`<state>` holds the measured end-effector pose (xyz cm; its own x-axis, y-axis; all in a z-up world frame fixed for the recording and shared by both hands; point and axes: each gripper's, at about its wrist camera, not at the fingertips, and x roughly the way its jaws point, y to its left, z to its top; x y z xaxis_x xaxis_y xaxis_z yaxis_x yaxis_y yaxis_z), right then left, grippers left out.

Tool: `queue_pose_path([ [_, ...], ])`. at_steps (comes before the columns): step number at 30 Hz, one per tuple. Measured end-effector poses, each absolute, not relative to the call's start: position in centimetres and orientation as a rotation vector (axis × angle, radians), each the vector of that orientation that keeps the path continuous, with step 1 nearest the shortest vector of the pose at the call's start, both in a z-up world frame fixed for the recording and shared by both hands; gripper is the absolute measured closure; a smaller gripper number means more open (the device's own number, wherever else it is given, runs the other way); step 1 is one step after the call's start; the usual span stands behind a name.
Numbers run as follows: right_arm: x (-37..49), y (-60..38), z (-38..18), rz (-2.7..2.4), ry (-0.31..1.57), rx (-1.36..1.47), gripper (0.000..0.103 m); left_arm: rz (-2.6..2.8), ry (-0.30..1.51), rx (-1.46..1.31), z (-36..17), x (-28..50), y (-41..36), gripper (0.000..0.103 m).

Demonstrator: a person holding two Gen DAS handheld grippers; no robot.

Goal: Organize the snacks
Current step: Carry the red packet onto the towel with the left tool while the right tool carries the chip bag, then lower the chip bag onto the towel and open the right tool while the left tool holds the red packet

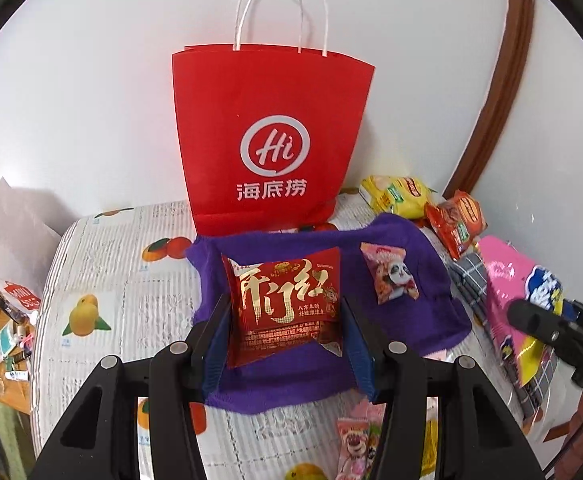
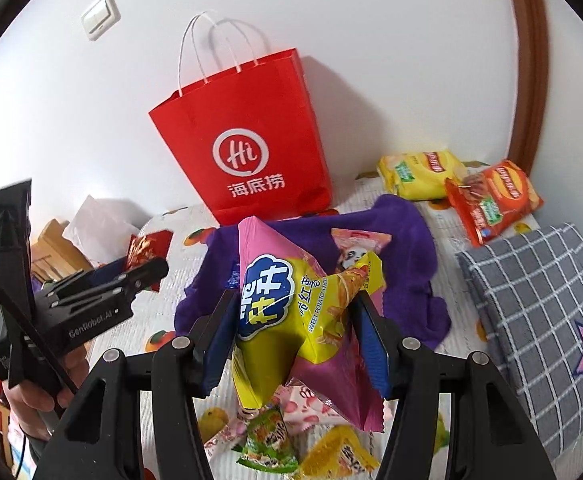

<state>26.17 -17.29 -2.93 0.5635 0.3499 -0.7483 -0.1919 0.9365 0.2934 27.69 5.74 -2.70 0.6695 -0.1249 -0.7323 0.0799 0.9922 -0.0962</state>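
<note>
My left gripper (image 1: pixel 285 312) is shut on a red snack packet with gold lettering (image 1: pixel 287 304), held above a purple cloth (image 1: pixel 407 316). My right gripper (image 2: pixel 297 312) is shut on a pink and yellow sweet potato stick bag (image 2: pixel 303 312), lifted over the same purple cloth (image 2: pixel 403 216). A red paper bag with white handles (image 1: pixel 269 136) stands upright against the wall behind the cloth, also seen as the red bag (image 2: pixel 247 140) in the right wrist view. A small panda snack packet (image 1: pixel 391 276) lies on the cloth. In the right wrist view the left gripper (image 2: pixel 147 268) shows at the left, held by a hand (image 2: pixel 31 400).
Yellow (image 2: pixel 419 174) and orange (image 2: pixel 491 200) chip bags lie at the back right. A grey checked cushion (image 2: pixel 539 300) sits at the right. Several small snack packets (image 2: pixel 275 436) lie near the front of the fruit-print tablecloth (image 1: pixel 103 280). A wooden shelf (image 1: pixel 7 360) stands at the left.
</note>
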Motion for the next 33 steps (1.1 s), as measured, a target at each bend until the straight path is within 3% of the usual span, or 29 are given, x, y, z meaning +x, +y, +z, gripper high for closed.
queue_pose_path([
  [33,36.5,-14.3,-6.6,0.414,0.998,0.205,0.046,0.002,0.905,-0.070,-6.9,33.5,7.8,0.053],
])
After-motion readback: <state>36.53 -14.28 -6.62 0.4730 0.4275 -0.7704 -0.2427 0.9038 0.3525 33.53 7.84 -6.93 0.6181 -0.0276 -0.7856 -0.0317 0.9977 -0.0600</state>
